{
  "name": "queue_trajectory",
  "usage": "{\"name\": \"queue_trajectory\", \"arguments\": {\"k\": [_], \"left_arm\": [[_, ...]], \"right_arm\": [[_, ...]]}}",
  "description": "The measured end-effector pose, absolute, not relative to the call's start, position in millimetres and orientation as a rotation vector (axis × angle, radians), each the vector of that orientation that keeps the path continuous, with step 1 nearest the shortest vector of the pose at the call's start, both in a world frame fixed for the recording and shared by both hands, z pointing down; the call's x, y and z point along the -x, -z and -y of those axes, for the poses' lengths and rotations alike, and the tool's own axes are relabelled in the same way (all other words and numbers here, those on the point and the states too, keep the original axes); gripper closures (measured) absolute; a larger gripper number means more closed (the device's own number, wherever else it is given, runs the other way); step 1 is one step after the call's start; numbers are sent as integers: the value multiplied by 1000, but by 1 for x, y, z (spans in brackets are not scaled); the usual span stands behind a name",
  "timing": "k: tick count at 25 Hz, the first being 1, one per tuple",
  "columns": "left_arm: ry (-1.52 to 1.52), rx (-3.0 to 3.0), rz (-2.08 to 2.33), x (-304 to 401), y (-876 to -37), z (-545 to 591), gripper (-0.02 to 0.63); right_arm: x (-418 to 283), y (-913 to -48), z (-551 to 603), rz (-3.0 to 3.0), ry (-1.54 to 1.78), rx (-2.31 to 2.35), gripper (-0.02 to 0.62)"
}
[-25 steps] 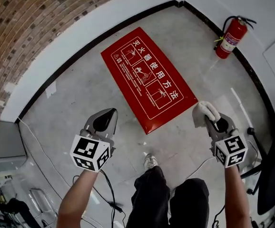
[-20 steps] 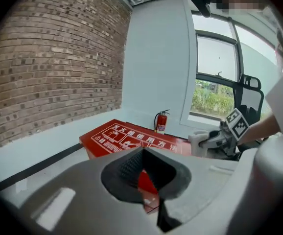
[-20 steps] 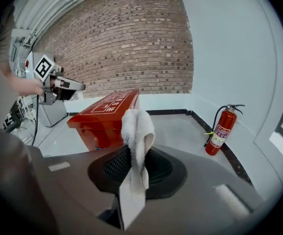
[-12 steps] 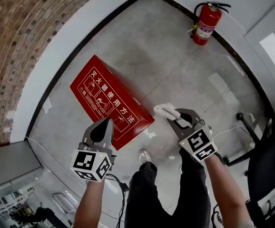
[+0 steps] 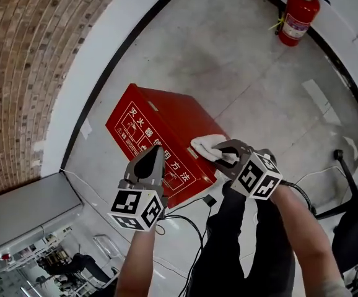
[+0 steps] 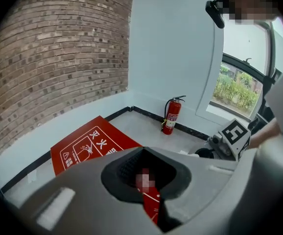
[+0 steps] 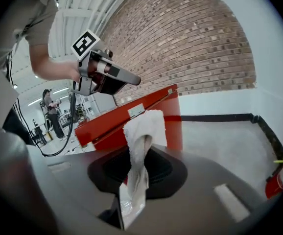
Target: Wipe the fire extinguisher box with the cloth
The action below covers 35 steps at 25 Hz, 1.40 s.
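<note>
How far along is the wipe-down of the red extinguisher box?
Done: the right gripper is shut on the white cloth. In hand: the cloth is held at the edge of the red box; contact can't be confirmed. Left: the wiping itself, since no wiped patch shows on the box. The left gripper, shut and empty, hangs over the box.

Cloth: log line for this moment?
right claw: shut on cloth | cloth: by box edge, contact unclear | left claw: shut, empty

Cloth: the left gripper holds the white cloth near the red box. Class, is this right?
No. The right gripper, not the left, holds the white cloth near the red box, as the right gripper view shows; the left gripper holds nothing.
</note>
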State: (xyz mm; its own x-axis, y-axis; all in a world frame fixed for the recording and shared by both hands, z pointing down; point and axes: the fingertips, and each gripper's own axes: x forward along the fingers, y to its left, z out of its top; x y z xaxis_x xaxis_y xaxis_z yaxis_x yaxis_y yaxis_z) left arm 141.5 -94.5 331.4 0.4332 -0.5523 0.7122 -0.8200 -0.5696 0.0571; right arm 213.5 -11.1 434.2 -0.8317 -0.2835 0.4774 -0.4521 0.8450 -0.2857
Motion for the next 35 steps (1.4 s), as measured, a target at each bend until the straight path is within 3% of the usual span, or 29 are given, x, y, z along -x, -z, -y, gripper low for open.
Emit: {"name": "queue_trajectory", "arguments": {"k": [21, 35], "left_arm": [[-864, -2171, 1202, -123, -347, 198, 606], [-1047, -2112, 1265, -139, -356, 187, 605]], "right_arm": [[-126, -474, 228, 2629, -539, -329, 509], [-175, -484, 84, 2658, -707, -118, 512]]}}
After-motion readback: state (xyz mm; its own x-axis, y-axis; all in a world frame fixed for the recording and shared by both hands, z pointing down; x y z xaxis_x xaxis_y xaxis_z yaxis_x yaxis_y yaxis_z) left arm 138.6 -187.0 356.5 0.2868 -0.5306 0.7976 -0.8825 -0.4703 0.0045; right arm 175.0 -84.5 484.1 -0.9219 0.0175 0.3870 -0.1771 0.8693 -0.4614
